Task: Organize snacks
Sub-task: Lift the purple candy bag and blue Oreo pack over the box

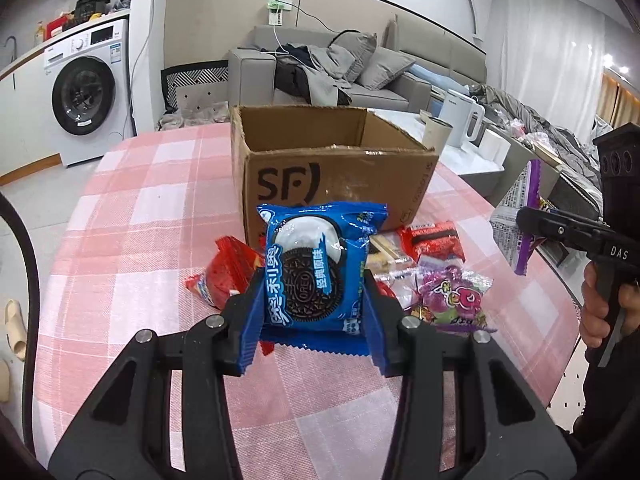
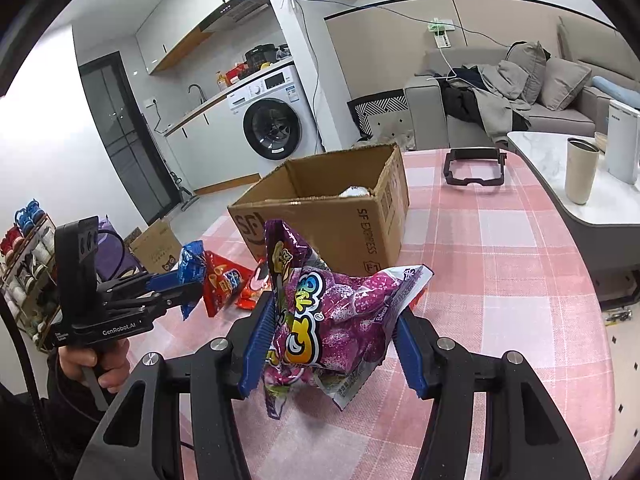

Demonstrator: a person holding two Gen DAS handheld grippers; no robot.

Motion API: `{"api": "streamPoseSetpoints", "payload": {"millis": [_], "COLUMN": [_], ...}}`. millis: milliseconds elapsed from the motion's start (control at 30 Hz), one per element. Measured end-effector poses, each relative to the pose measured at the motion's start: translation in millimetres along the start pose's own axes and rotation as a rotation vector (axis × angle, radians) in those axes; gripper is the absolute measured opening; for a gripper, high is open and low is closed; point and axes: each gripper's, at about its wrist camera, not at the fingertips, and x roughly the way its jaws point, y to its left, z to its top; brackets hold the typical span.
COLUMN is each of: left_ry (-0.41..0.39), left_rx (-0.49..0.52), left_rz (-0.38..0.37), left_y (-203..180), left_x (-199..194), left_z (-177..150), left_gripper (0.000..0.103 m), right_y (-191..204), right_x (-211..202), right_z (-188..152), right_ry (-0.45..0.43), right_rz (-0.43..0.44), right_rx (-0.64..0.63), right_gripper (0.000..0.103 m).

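Taking the cardboard box [image 1: 336, 168] as the landmark and reading from left to right: the left tongs [image 1: 314, 300] are clenched on a blue Oreo packet [image 1: 316, 264], held upright, clear of the bench [image 1: 132, 216] and just in front of the box's printed face. Below and behind the packet, at the foot of the box, lies the loose heap of snacks [image 1: 432, 276]: red packets [image 1: 226, 272] to the left, a purple one towards the right. Further right, the right tongs [image 2: 336, 320] are clamped on a crumpled purple snack bag [image 2: 336, 308], also lifted off the bench and near the box's front corner. The box stands open, and something pale [image 2: 354, 191] already lies inside it against the far wall.

Both snacks seem to be in the carrying step, grasped but not yet in the box. The next move likely calls for lifting each packet over the front rim, clear of the cardboard edge, then opening the tongs above the interior, one hand at a time so the two do not crowd the opening.
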Motion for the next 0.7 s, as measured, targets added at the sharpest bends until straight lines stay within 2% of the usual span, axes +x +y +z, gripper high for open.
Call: {"api": "streamPoseSetpoints", "payload": {"millis": [700], "left_ry": [-0.08], "left_rx": [-0.009], "left_rz": [0.031], "left_y": [7.7], "left_x": [-15.6], "left_z": [51.8], "left_gripper": [0.041], "right_y": [14.7], "right_x": [13.4], "right_z": [49.4], "right_ry": [-0.046], "right_rz": [-0.009], "right_rx": [0.01], "right_gripper": [0.057]}}
